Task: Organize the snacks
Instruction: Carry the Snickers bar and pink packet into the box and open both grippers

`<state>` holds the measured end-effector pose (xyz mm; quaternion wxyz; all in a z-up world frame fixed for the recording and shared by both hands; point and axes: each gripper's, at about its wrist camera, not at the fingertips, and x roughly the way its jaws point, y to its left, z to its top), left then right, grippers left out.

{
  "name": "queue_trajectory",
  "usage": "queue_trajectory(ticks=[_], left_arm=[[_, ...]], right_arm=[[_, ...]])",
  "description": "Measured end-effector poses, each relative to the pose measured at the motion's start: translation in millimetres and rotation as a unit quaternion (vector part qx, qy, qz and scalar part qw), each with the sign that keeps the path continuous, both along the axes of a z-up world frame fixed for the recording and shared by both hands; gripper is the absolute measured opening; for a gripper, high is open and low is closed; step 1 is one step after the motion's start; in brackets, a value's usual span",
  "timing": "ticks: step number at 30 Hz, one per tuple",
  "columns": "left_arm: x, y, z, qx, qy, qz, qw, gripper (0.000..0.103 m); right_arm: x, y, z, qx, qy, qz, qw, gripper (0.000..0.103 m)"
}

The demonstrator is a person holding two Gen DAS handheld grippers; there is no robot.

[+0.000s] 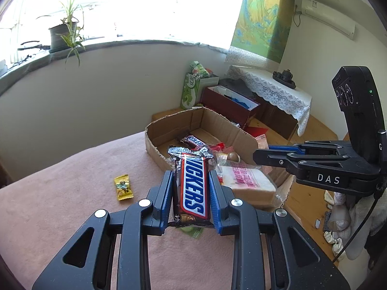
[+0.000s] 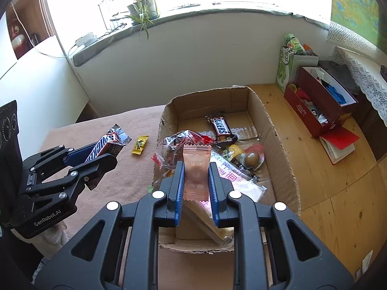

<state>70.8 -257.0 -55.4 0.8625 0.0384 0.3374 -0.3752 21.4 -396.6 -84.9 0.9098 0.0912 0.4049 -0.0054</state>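
Observation:
My left gripper [image 1: 191,176] is shut on a Snickers bar [image 1: 192,188], held above the pink tablecloth [image 1: 72,193] just short of the cardboard box [image 1: 169,123]. From the right wrist view that same left gripper [image 2: 108,154] shows at the left with the bar [image 2: 106,145] sticking out. My right gripper [image 2: 196,166] is shut on a small pink sachet [image 2: 196,169], hovering over the near end of the box [image 2: 278,145]. Inside the box lie another Snickers bar [image 2: 221,125], a wrapped bread slice [image 1: 246,183] and several other snacks. A yellow candy [image 1: 123,187] lies on the cloth.
A dark red open box [image 2: 314,101] and a green bag [image 2: 287,65] stand on the wooden floor [image 2: 338,193] behind the cardboard box. A red notebook [image 2: 338,142] lies nearby. A lace-covered side table [image 1: 273,89] stands at the right wall.

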Motion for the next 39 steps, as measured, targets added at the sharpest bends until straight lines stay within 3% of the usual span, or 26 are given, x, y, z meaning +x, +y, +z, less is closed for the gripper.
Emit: queue_trajectory(ticks=[20,39], left_arm=[[26.1,-58.4,7.5,0.006,-0.002,-0.014,0.9999,0.027],[27.0,-75.8,11.5,0.017,-0.011,-0.018,0.9996,0.03]], right_arm=[[19.7,-46.2,-17.9,0.003,0.008,-0.024,1.0,0.019],[24.2,-57.6,-23.7,0.002,0.012,-0.032,0.999,0.021]])
